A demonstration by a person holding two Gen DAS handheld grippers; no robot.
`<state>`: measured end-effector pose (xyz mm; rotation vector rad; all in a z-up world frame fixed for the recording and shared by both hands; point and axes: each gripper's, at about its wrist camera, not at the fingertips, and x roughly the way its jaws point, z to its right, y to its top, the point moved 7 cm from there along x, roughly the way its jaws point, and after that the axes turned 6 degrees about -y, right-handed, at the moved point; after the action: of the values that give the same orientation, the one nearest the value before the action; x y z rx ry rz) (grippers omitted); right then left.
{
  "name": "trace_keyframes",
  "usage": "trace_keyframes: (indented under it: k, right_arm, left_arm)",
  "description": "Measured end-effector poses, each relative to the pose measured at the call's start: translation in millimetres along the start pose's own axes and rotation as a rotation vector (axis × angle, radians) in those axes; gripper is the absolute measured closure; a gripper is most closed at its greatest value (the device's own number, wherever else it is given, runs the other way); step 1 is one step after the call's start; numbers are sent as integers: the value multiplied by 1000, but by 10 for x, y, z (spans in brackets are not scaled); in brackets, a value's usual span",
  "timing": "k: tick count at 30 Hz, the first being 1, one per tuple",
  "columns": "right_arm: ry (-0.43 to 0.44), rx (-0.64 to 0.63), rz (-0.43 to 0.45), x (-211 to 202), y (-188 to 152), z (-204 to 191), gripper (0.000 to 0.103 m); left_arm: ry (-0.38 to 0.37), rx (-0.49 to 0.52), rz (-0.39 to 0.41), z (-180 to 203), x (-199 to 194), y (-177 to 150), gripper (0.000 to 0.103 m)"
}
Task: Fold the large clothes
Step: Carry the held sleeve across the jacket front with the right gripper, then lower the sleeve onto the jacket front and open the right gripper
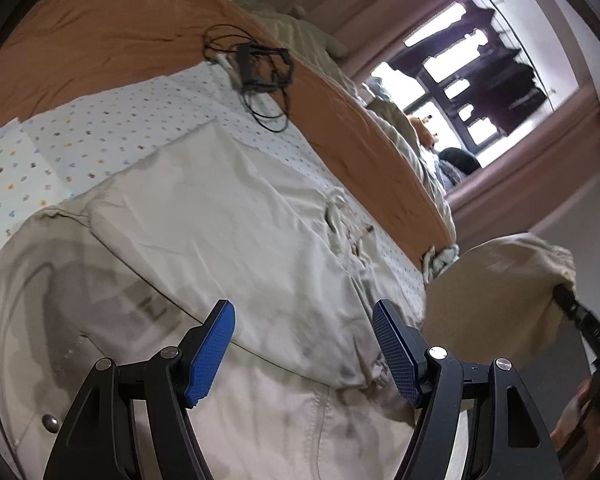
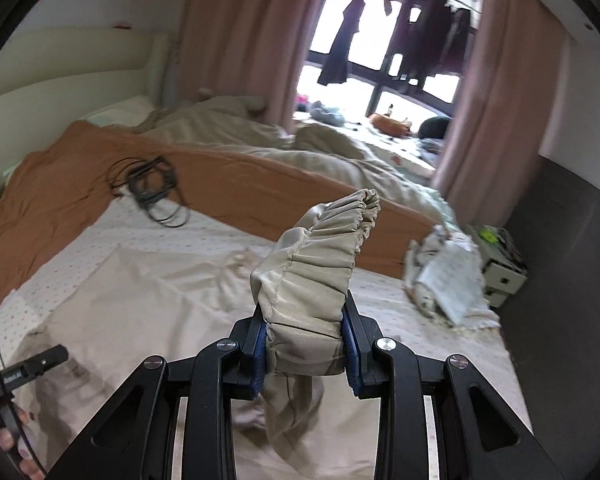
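A large beige garment (image 1: 220,220) with a metal snap (image 1: 51,423) lies spread on the dotted sheet (image 1: 100,136) of a bed. My left gripper (image 1: 304,312) hovers just over it, open, its blue pads (image 1: 212,352) holding nothing. My right gripper (image 2: 305,320) is shut on the garment's gathered elastic edge (image 2: 328,240), which it holds lifted above the bed; loose cloth hangs below the jaws. In the left wrist view that raised cloth (image 1: 500,280) shows at the right with the right gripper (image 1: 572,308) behind it. The left gripper (image 2: 40,360) shows low at the left of the right wrist view.
An orange sheet (image 1: 100,40) covers the far side of the bed, with black cables and a small frame (image 1: 260,68) on it. A rumpled beige duvet (image 2: 228,128) lies beyond. A cloth pile (image 2: 444,280) sits at the bed's right edge, beside small drawers (image 2: 504,276) and pink curtains (image 2: 500,100).
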<state>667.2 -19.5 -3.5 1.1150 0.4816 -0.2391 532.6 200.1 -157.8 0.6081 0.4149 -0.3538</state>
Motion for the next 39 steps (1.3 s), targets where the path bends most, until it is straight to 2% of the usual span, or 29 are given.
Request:
trace_keyframes:
  k: [5, 10, 14, 15, 17, 20, 21, 22, 25, 29, 33, 37, 39]
  right_arm:
    - [70, 25, -51, 327, -225, -395, 71]
    - [138, 134, -121, 812, -615, -811, 71]
    - [174, 181, -149, 976, -777, -1088, 70]
    - [180, 187, -161, 987, -810, -1131, 69]
    - [257, 230, -201, 993, -895, -1219, 62]
    - [375, 332, -227, 891, -1026, -1211, 46]
    - [392, 353, -222, 855, -1070, -1186, 37]
    - [397, 381, -210, 789, -1135, -1116, 32]
    - [383, 431, -201, 686, -1334, -905, 32]
    - [342, 599, -239, 706, -1729, -374, 32]
    - [262, 785, -329, 826, -2276, 240, 32]
    - [179, 935, -395, 967, -2685, 711, 32]
    - [187, 1007, -420, 1032, -2825, 837, 32]
  left_arm:
    - [10, -31, 8, -91, -22, 39, 31]
    - [34, -50, 17, -199, -45, 61, 31]
    - [52, -60, 24, -283, -55, 97, 31]
    - [60, -68, 26, -316, -57, 106, 31]
    - [73, -74, 27, -376, -63, 118, 31]
    - [100, -85, 30, -454, -72, 126, 31]
    - [104, -81, 30, -458, -75, 123, 31]
    - [108, -72, 28, -448, -69, 113, 31]
    - [116, -26, 13, -371, -11, 66, 31]
    - [121, 41, -16, -300, 92, 3, 31]
    - [160, 65, -25, -370, 155, -27, 31]
    - [183, 84, -63, -399, 265, -106, 32]
    - [202, 104, -96, -401, 353, -180, 32]
